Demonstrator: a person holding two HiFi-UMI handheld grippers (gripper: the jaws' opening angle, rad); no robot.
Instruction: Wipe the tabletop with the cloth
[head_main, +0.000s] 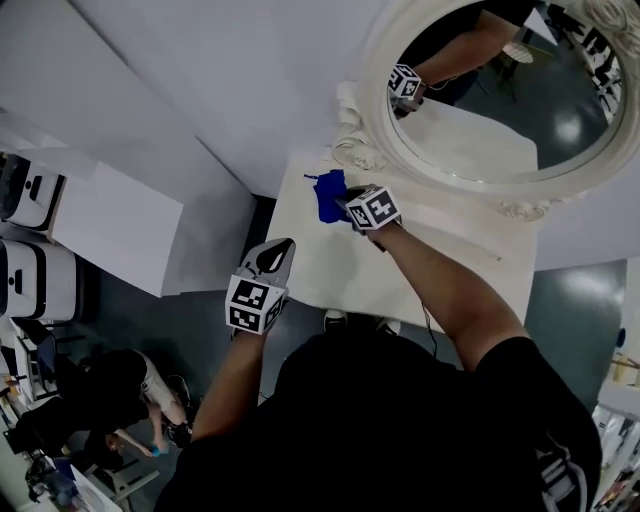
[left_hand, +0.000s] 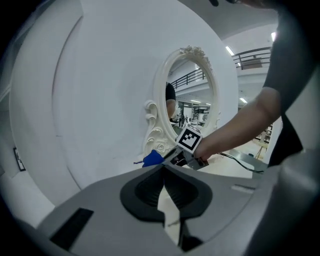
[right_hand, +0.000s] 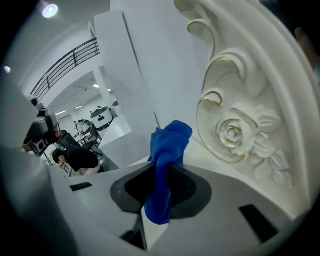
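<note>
Nearest to the person, the left gripper (head_main: 271, 259) hangs over the near left edge of the white tabletop (head_main: 335, 272). In the left gripper view its jaws are pressed together with nothing between them, so it takes no part in the work.

Further out, the right arm reaches across the table. The right gripper (head_main: 347, 207) is clamped on the blue cloth (head_main: 328, 194). In the right gripper view the cloth passes between the two jaws, with one end bunched in front of them and the other hanging behind. The cloth is at the far left corner of the tabletop, just beside the carved foot of the mirror frame (head_main: 357, 152). Whether it presses on the surface or is a little above it, I cannot tell.

Behind stands the oval mirror, leaning on the white wall.

I judge that the wiping is in hand, at the far corner. The next move calls for keeping the cloth flat on the table and drawing it over the bare surface, without hitting the frame ornaments.
</note>
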